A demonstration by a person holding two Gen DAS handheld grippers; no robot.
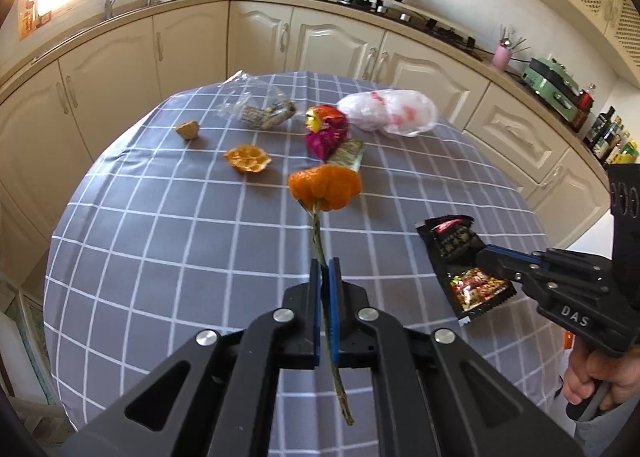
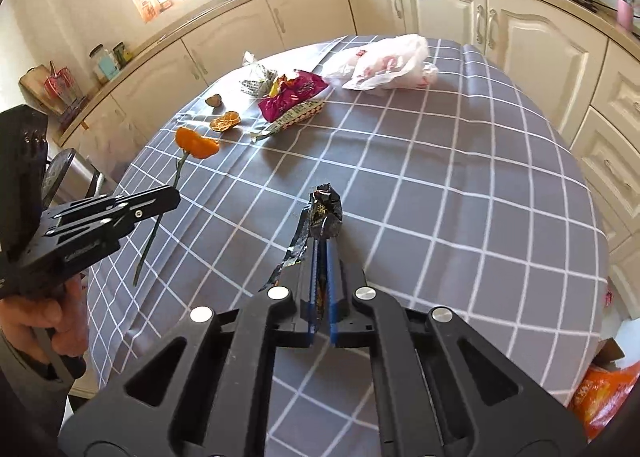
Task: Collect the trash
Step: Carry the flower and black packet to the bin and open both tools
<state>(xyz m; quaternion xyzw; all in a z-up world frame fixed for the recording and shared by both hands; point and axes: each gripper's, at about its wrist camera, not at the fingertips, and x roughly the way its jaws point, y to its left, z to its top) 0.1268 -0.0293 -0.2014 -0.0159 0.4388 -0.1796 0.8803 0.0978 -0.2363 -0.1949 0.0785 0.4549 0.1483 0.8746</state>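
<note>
Left gripper (image 1: pixel 325 263) is clamped on the orange flower's stem (image 1: pixel 318 235); right gripper (image 2: pixel 322 247) is clamped on the black wrapper (image 2: pixel 326 213). Both grips are best kept tight until a bin is reached.

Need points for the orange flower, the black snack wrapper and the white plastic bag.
orange flower (image 1: pixel 325 187): left wrist view, on the bloom.
black snack wrapper (image 1: pixel 460 253): left wrist view, on its dark upper half.
white plastic bag (image 2: pixel 384 65): right wrist view, on its crumpled middle.

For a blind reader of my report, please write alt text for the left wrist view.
The left gripper is shut on the green stem of an orange flower, above a grey checked tablecloth. At right, the right gripper holds a black snack wrapper; peels, wrappers and a white plastic bag lie beyond.
</note>
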